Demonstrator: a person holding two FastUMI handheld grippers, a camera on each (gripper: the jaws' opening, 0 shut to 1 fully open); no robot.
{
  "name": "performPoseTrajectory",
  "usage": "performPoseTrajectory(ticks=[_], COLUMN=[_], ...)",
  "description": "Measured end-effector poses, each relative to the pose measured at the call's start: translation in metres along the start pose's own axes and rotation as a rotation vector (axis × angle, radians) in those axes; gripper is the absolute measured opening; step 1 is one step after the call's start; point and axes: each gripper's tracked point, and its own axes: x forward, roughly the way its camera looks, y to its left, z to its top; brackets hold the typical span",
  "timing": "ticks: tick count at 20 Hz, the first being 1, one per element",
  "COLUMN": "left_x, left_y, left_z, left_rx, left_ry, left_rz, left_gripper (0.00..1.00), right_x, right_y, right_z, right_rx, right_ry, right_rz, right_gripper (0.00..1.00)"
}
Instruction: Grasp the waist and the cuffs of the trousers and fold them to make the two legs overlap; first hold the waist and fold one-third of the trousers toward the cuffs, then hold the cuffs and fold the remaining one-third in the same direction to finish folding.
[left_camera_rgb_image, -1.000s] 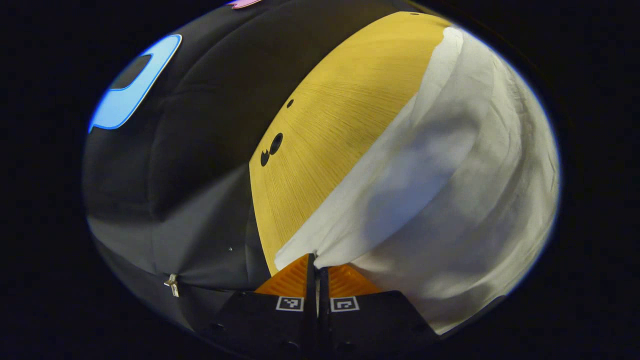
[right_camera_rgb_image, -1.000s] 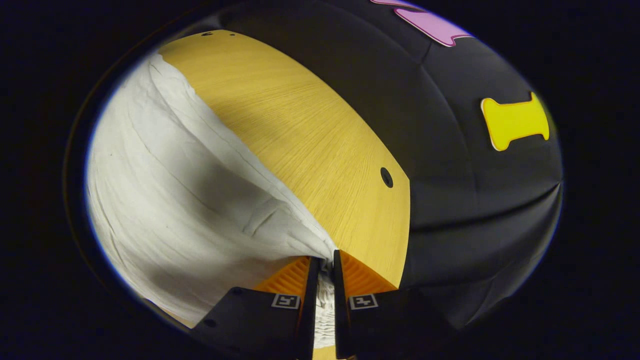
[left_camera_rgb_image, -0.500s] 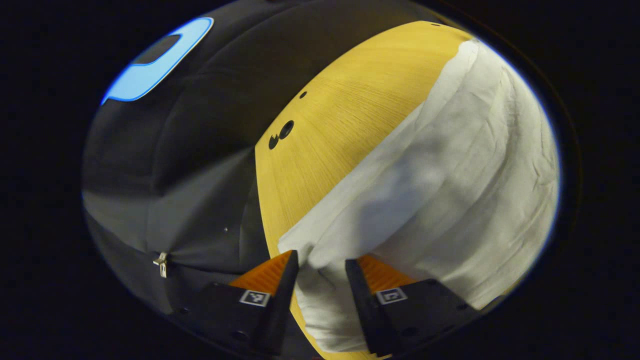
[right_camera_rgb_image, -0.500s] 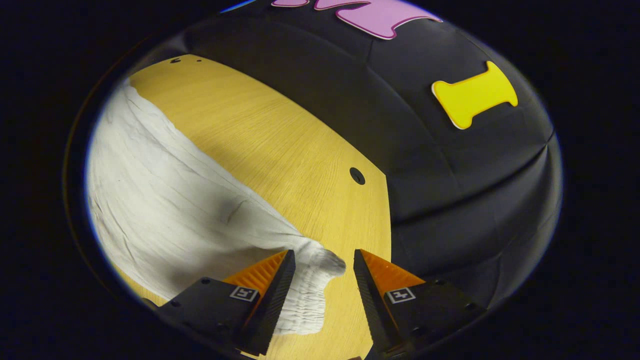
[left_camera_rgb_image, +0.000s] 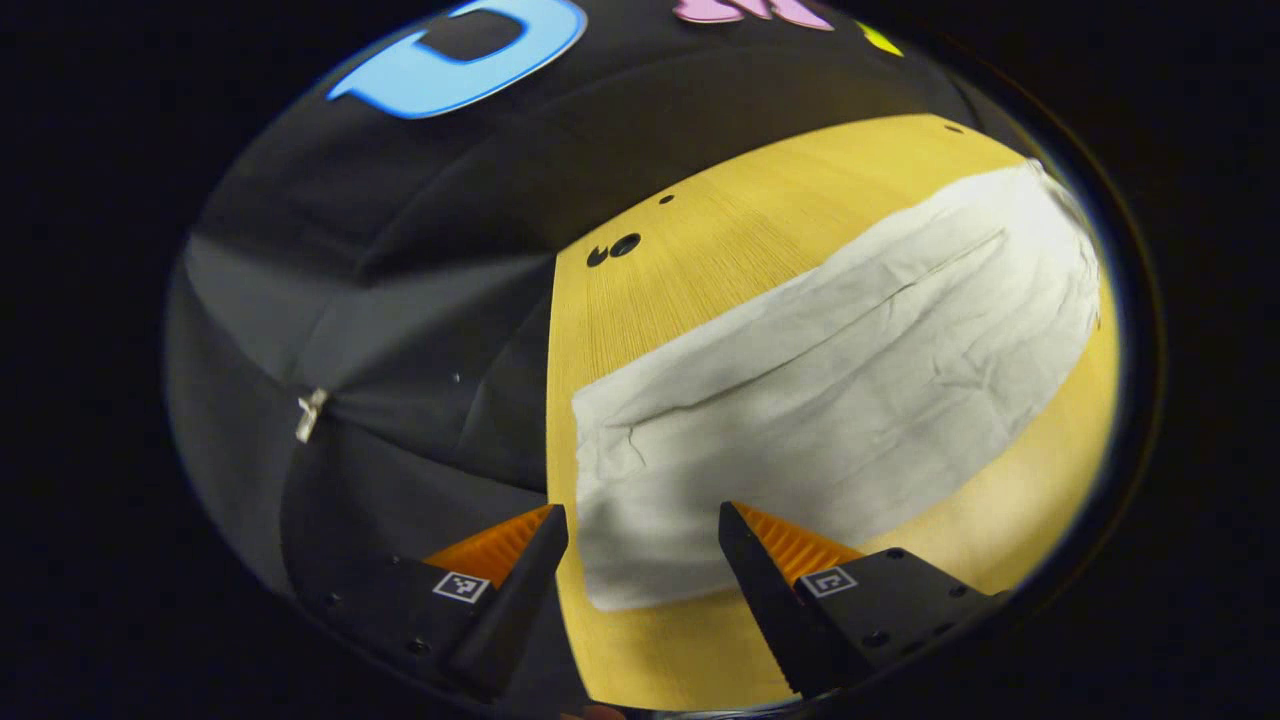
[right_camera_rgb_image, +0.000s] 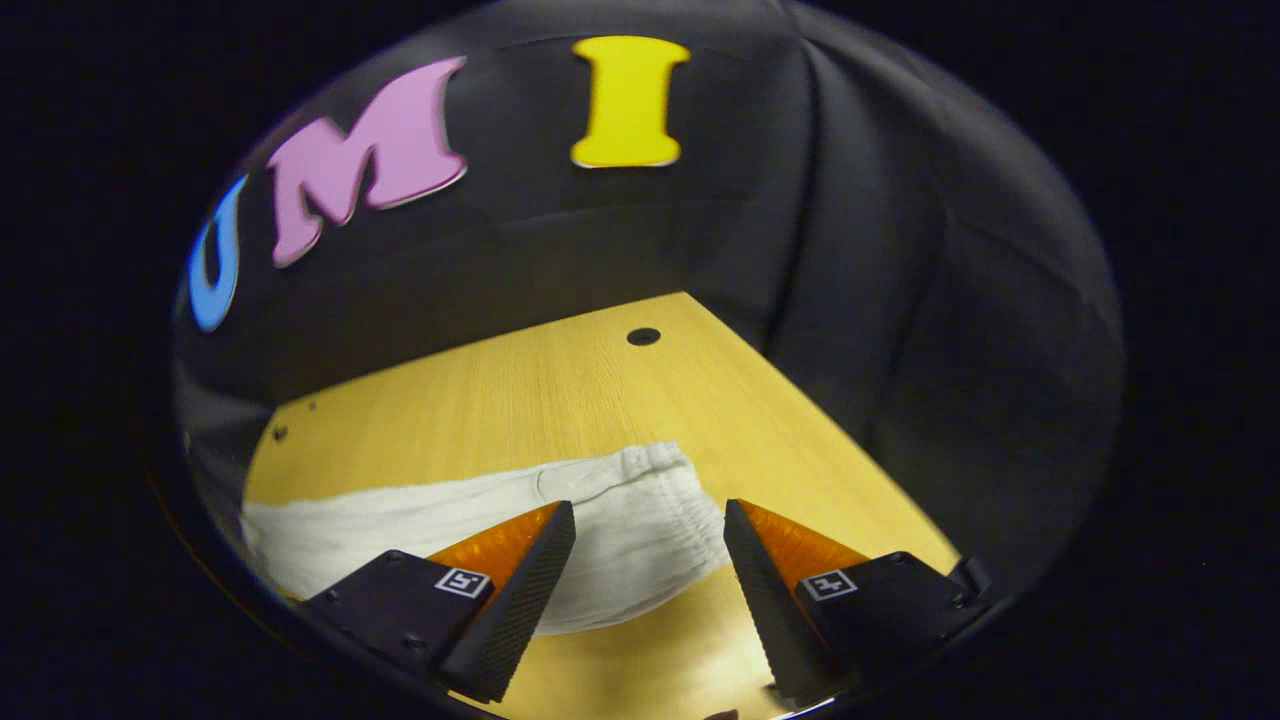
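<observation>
White trousers (left_camera_rgb_image: 830, 400) released, apparently flat; both tools (left_camera_rgb_image: 640, 560) (right_camera_rgb_image: 645, 560) now open.

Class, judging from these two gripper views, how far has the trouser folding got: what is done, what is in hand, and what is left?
Done: the white trousers lie flat on the wooden table as one long strip, legs apparently overlapped. In hand: nothing; the left gripper and right gripper are both open above the cloth, the right near the gathered waist. Left: both one-third folds, since no crosswise fold shows.
</observation>
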Motion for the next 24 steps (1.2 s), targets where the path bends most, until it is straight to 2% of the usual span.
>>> performPoseTrajectory(ticks=[2,4,5,6,7,9,12,15,16,17,18,19,21,22,23,24], left_x=[-0.016,-0.030,-0.036,-0.042,-0.046,-0.054,-0.060,-0.063,-0.063,-0.061,-0.059,-0.057,-0.053,-0.052,-0.050,-0.050], left_y=[-0.005,-0.010,-0.013,-0.016,-0.018,-0.023,-0.029,-0.041,-0.044,-0.048,-0.052,-0.057,-0.058,-0.057,-0.059,-0.062], left_z=[-0.010,-0.021,-0.025,-0.030,-0.032,-0.028,-0.015,-0.007,-0.007,-0.008,-0.007,-0.005,-0.001,0.000,0.001,0.003], left_rx=[-0.094,-0.177,-0.223,-0.273,-0.327,-0.429,-0.532,-0.554,-0.553,-0.551,-0.546,-0.540,-0.549,-0.559,-0.579,-0.609], left_ry=[0.009,0.024,0.038,0.051,0.060,0.047,-0.003,-0.025,-0.020,-0.015,-0.009,-0.004,-0.008,-0.010,-0.012,-0.016], left_rz=[-0.035,-0.067,-0.086,-0.104,-0.121,-0.155,-0.207,-0.236,-0.241,-0.244,-0.248,-0.249,-0.255,-0.254,-0.259,-0.272], left_gripper=[0.97,0.97,0.97,0.97,0.97,0.97,0.98,0.99,0.97,0.97,0.96,0.96,0.96,0.96,0.96,0.96], right_x=[0.005,0.013,0.015,0.021,0.025,0.038,0.058,0.074,0.076,0.079,0.079,0.080,0.077,0.076,0.080,0.081], right_y=[-0.010,-0.019,-0.022,-0.026,-0.028,-0.027,-0.025,-0.023,-0.024,-0.024,-0.028,-0.032,-0.038,-0.036,-0.029,-0.027], right_z=[-0.013,-0.031,-0.034,-0.041,-0.044,-0.044,-0.023,-0.019,-0.020,-0.021,-0.023,-0.029,-0.031,-0.030,-0.030,-0.029], right_rx=[0.225,0.351,0.397,0.442,0.499,0.611,0.688,0.661,0.630,0.593,0.551,0.446,0.396,0.405,0.445,0.491], right_ry=[0.041,0.077,0.095,0.110,0.115,0.117,0.037,0.026,0.026,0.028,0.033,0.051,0.053,0.059,0.059,0.053], right_rz=[-0.043,-0.096,-0.114,-0.136,-0.144,-0.133,-0.098,-0.117,-0.135,-0.158,-0.175,-0.211,-0.234,-0.209,-0.183,-0.170], right_gripper=[0.98,0.96,0.82,0.83,0.97,0.96,0.91,0.91,0.87,0.78,0.75,0.73,0.71,0.52,0.29,0.24])
